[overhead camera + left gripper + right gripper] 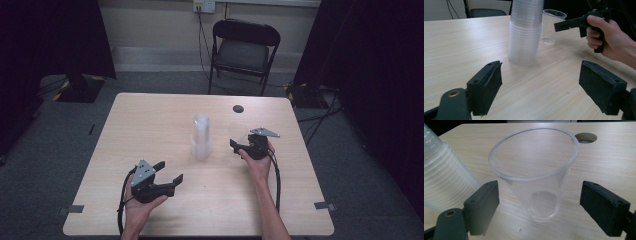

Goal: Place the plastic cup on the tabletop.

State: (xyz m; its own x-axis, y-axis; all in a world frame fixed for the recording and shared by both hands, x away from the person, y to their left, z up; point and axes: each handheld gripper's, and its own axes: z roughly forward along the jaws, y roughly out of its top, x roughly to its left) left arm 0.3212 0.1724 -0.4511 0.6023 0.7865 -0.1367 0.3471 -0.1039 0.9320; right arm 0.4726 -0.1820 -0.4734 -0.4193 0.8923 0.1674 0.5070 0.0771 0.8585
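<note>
A single clear plastic cup [536,182] stands upright on the tabletop [150,130], just right of centre in the high view and beside a tall stack of nested clear cups [201,137] at the middle of the frame. It is apart from the stack, so the work appears to be taking cups off and setting them out one by one. By that reading one cup is out and nearly the whole stack is left.

The right gripper [248,144] sits at the single cup, right of centre in the high view. In the right gripper view its fingers [482,205] are spread wide on either side of the cup, touching neither wall, so it has hold of nothing.

The left gripper [167,176] rests in the lower left of the high view, well apart from the stack, fingers also wide open and empty.

The single cup is empty; its bare bottom shows through the wall. The stack holds only more cups.

A round hole [238,108] sits in the tabletop beyond the single cup.
</note>
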